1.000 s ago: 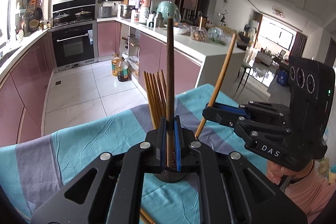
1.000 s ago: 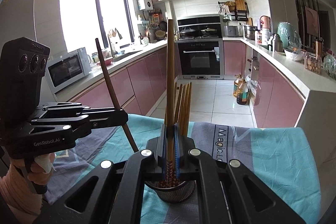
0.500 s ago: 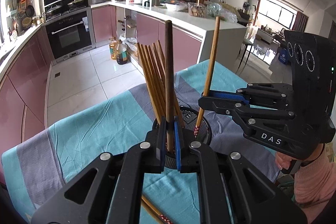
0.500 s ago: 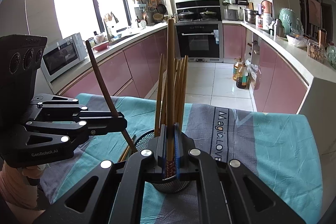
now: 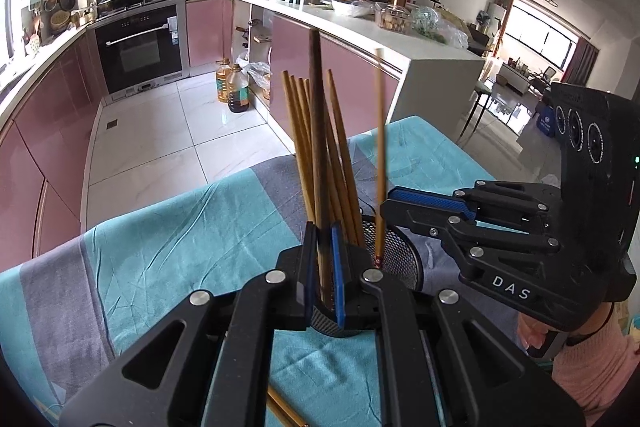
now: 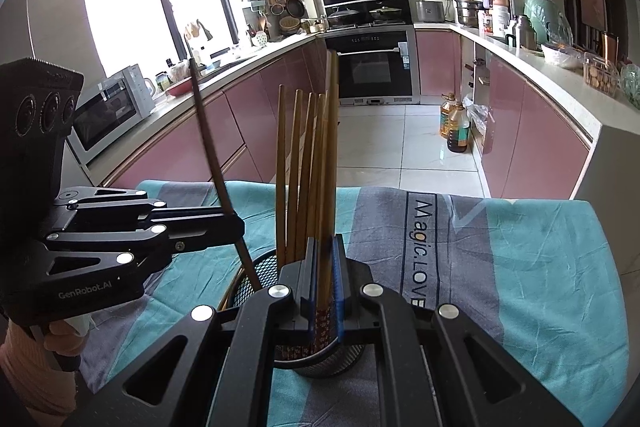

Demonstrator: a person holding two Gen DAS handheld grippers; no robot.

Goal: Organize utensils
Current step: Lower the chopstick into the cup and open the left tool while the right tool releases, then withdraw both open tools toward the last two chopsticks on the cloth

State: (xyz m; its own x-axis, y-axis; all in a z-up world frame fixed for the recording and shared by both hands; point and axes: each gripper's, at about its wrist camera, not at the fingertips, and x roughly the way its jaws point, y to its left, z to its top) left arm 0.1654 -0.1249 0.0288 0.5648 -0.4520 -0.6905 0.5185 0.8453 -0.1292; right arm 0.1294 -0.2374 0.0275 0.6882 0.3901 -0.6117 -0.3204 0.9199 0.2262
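Pink-cabinet kitchen behind, I work over a worktop (image 6: 540,267) draped in a teal and grey cloth. My left gripper (image 5: 322,267) has its jaws clamped on a dark chopstick (image 5: 316,131), held upright with its lower end at the mesh holder (image 5: 400,259). My right gripper (image 6: 325,287) is clamped on a lighter chopstick (image 6: 331,155), its patterned tip just above or within the holder's rim; I cannot tell which. A bundle of bamboo chopsticks (image 6: 298,179) already stands in the holder. I judge the job well along: these two await release, and at least one loose chopstick (image 5: 286,411) lies on the cloth.
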